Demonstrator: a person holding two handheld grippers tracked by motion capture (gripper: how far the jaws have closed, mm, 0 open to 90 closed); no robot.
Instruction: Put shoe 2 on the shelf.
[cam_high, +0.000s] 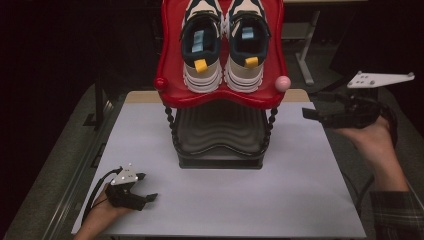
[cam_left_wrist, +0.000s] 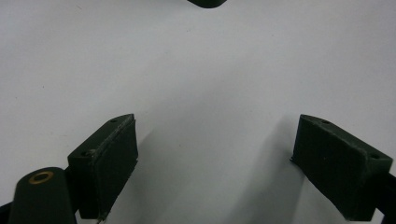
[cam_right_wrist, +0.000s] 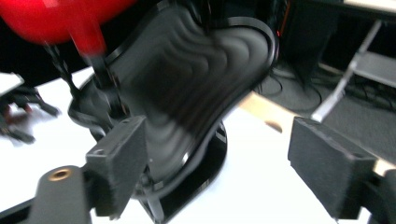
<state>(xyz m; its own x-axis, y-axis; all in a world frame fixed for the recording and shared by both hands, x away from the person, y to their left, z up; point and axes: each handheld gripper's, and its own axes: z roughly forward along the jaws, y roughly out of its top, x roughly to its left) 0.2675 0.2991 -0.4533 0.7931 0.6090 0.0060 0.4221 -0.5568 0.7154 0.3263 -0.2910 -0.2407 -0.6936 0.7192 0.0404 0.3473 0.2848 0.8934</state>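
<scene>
While the left gripper (cam_high: 145, 187) rests low on the table (cam_high: 280, 210), jaws wide and empty, the right gripper (cam_high: 312, 107) hovers at the rack's (cam_high: 220, 135) right, also agape, holding nothing. Shoes (cam_high: 225, 45) sit on the red top tray (cam_high: 172, 65), up and leftward from the right gripper, heels toward the person; right hand is nearer.

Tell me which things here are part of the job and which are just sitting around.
Part of the job:
pair of sneakers on the red top tray
black lower tray of the rack
right gripper, jaws open, raised beside the rack
left gripper, jaws open, low over the table

Just around:
white table
grey stand legs behind the table
</scene>
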